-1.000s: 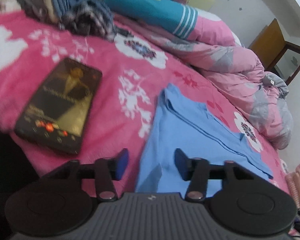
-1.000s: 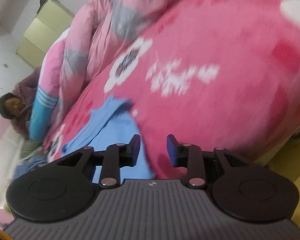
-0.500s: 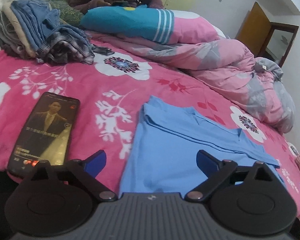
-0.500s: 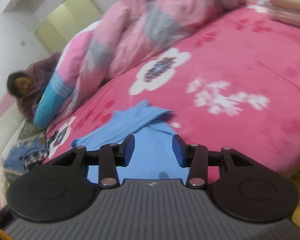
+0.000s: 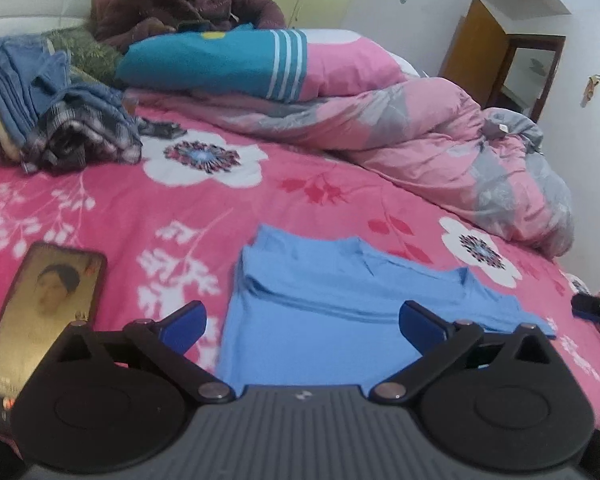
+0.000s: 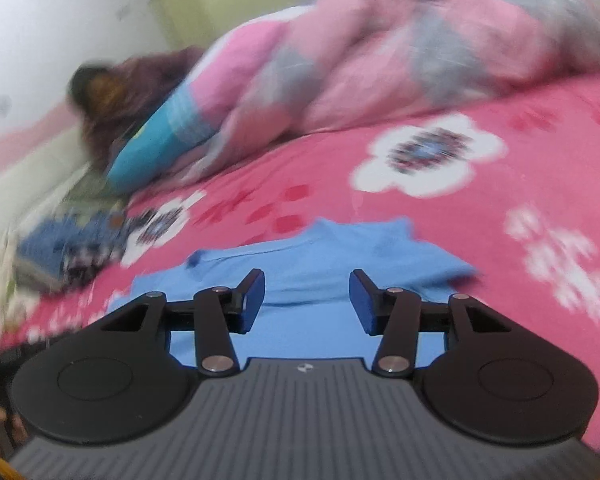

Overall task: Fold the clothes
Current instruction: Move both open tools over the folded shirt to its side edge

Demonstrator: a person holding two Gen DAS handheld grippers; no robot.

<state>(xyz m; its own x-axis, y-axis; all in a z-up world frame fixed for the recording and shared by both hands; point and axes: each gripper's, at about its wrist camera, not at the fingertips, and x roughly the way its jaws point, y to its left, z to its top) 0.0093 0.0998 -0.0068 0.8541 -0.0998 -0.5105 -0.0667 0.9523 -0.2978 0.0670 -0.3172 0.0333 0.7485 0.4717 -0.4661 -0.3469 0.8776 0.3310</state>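
A light blue shirt lies flat on the pink flowered bed cover, partly folded with a layered edge along its far side. My left gripper hovers over its near edge, wide open and holding nothing. In the blurred right wrist view the same blue shirt lies just ahead of my right gripper, which is open and empty. The other gripper's dark tip shows at the right edge of the left wrist view.
A phone with a lit screen lies left of the shirt. A pile of blue and plaid clothes sits at the back left. A pink and grey quilt and a teal pillow lie behind. A person sits beyond.
My left gripper opened wide and tilted up, bringing the far end of the bed into view. My right gripper opened further and swung to face the shirt.
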